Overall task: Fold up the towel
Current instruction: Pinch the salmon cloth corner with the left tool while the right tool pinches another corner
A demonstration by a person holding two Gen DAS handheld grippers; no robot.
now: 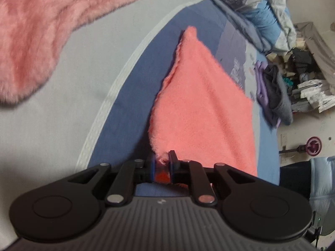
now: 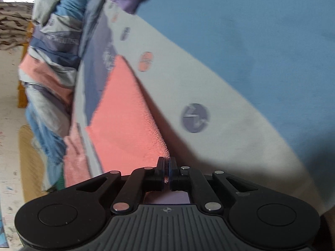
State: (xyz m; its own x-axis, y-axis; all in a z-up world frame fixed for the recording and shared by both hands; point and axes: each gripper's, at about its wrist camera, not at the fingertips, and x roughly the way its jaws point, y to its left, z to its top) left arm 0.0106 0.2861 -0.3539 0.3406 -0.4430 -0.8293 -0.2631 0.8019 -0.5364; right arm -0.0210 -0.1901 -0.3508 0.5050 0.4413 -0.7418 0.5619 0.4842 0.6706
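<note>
Coral-pink terry towel [image 1: 201,96] is lying spread on the bed [image 1: 117,96], fuzzy nap, ragged-looking left edge, far corner tapering to a point in the left wrist view. Left tool [image 1: 161,165] is pinching the towel's near corner, fingers narrowed onto a bunched bit of cloth. Right tool [image 2: 166,168] is gripping another towel edge [image 2: 125,113], fingers nearly together with pink fibres showing between them. Both views are motion-blurred.

No containers showing.

Bed cover is blue with a pale grey band and round printed emblems [image 2: 194,117]. A fluffy pink blanket [image 1: 41,27] is lying well apart from the towel, up at the left. Rumpled blue-grey bedding [image 1: 257,14] is piling along the bed's far side. A small heap of purple and dark clothes [image 1: 272,96] is sitting near the towel's right corner at the bed edge. Clutter is covering the floor [image 1: 309,87] beyond. Nothing is lying on the towel itself.
</note>
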